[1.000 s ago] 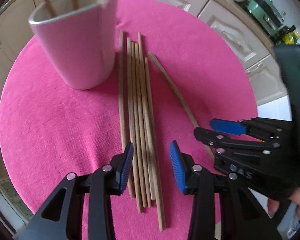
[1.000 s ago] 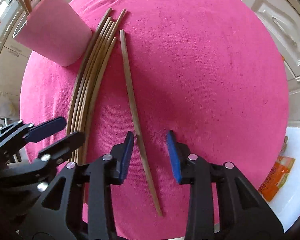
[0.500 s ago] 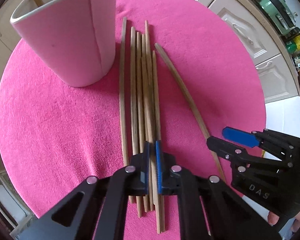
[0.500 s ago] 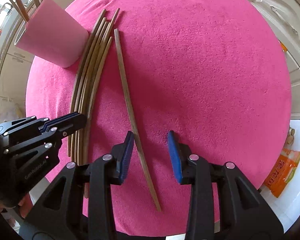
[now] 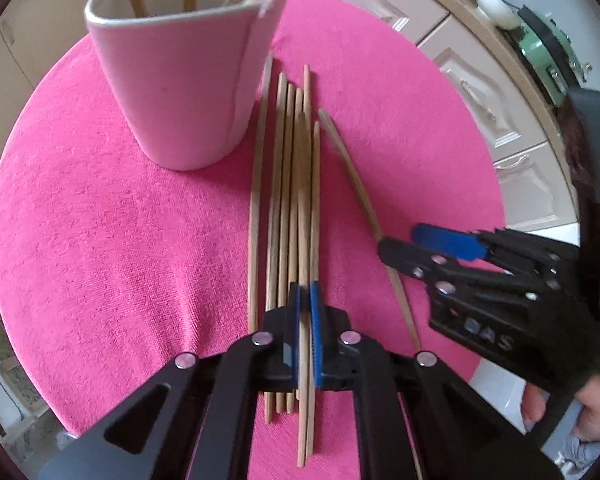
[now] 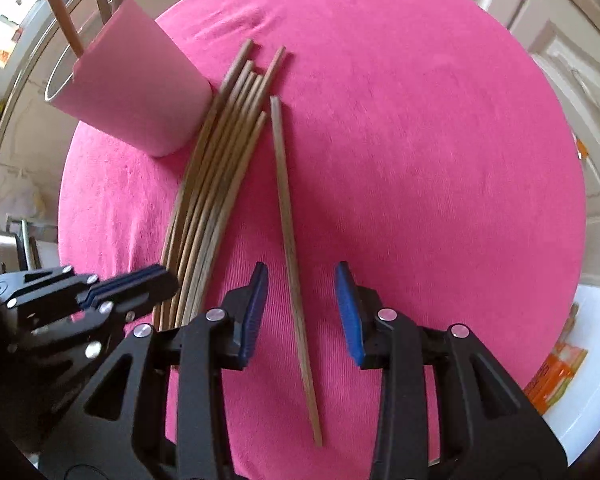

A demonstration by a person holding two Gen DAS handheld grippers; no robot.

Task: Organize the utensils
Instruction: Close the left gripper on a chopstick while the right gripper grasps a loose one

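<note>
Chopsticks (image 5: 296,200) mid-frame beside the cup (image 5: 180,80) are light, stiff and slippery, so the left gripper (image 5: 305,332) pinches one near its end while the right gripper (image 6: 300,312) straddles a stray (image 6: 288,240), fingers half-open.

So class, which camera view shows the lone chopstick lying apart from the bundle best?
The right wrist view: the lone chopstick runs unobstructed between the open right gripper. In the left wrist view that gripper covers part of it.

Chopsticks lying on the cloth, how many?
7: six in a bunch beside the cup, one pinched by the left gripper; a lone chopstick inside the open right gripper. Overlap may hide more.
</note>
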